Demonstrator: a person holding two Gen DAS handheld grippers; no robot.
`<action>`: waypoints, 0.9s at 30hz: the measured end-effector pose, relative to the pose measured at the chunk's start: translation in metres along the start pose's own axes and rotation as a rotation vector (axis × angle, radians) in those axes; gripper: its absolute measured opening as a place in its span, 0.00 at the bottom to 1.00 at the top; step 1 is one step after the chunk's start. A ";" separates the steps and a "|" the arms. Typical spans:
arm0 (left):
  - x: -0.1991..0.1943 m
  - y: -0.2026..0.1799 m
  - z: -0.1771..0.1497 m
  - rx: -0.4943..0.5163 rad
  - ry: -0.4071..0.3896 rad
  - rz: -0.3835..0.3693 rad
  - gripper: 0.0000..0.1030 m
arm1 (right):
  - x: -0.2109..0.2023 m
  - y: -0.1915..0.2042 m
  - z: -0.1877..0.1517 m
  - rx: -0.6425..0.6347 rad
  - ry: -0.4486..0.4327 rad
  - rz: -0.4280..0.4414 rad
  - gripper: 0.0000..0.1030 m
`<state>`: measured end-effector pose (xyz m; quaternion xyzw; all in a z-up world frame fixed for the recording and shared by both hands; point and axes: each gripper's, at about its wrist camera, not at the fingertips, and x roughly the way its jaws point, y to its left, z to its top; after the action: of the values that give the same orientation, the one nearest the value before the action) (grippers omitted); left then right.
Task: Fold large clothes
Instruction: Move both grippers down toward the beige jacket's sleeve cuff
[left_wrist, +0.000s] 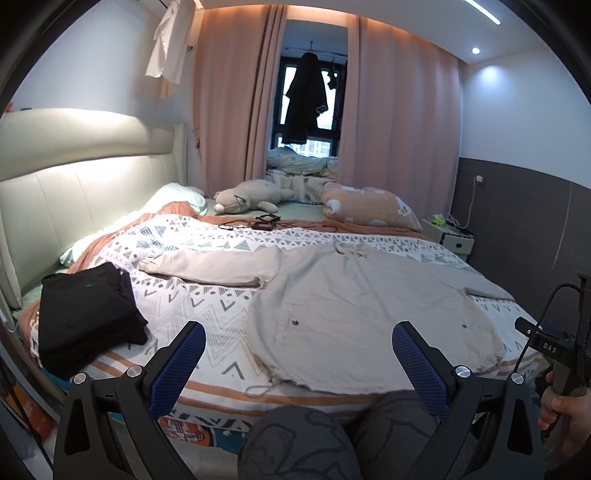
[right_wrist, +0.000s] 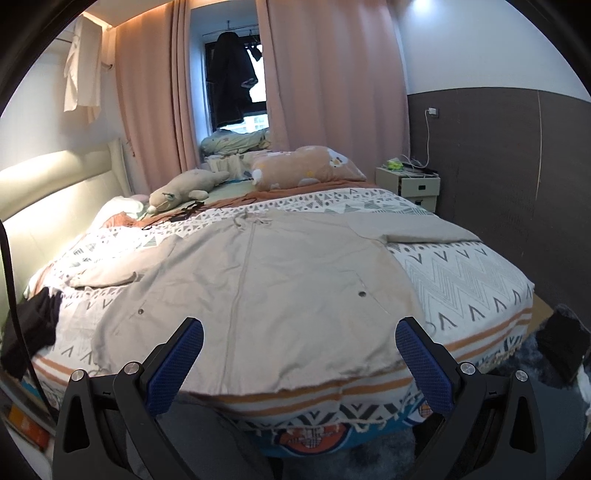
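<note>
Currently, a beige jacket (right_wrist: 280, 266) is seen spread flat, front up, on the bed (right_wrist: 480, 280), its hem lying along the near edge and its collar pointing toward the far side. The fold is judged not yet begun: both sleeves are stretched outward, the left sleeve (left_wrist: 207, 267) toward the headboard side, the right sleeve (right_wrist: 417, 229) toward the far right corner.

Left hand-held gripper (left_wrist: 297, 354): jaws wide apart, nothing held, hovering short of the near edge over the hem's left corner. Right hand-held gripper (right_wrist: 299, 350): jaws likewise apart and empty, poised before the hem's middle.

Next move, as judged: a sleeve or a side edge must be pinched and carried inward across the body; thin cloth calls for a low, shallow grasp.

Room: bare quilt is left on both sides of the jacket. A folded black garment (left_wrist: 88, 314) sits at the near left corner, well apart from the hem but near the left sleeve cuff. Cables (left_wrist: 258, 223) lie beyond the collar.
</note>
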<state>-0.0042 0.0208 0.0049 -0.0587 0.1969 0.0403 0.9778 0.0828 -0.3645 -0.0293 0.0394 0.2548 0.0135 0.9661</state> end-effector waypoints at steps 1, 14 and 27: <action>0.004 0.003 0.003 -0.003 0.002 0.004 0.98 | 0.006 0.005 0.005 -0.004 0.000 -0.001 1.00; 0.071 0.058 0.040 -0.072 0.058 0.085 0.98 | 0.080 0.082 0.052 -0.043 0.029 0.115 1.00; 0.124 0.101 0.072 -0.110 0.063 0.170 0.98 | 0.161 0.168 0.093 -0.019 0.045 0.243 1.00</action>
<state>0.1266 0.1368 0.0124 -0.0965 0.2295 0.1318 0.9595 0.2680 -0.1962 -0.0136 0.0605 0.2697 0.1340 0.9516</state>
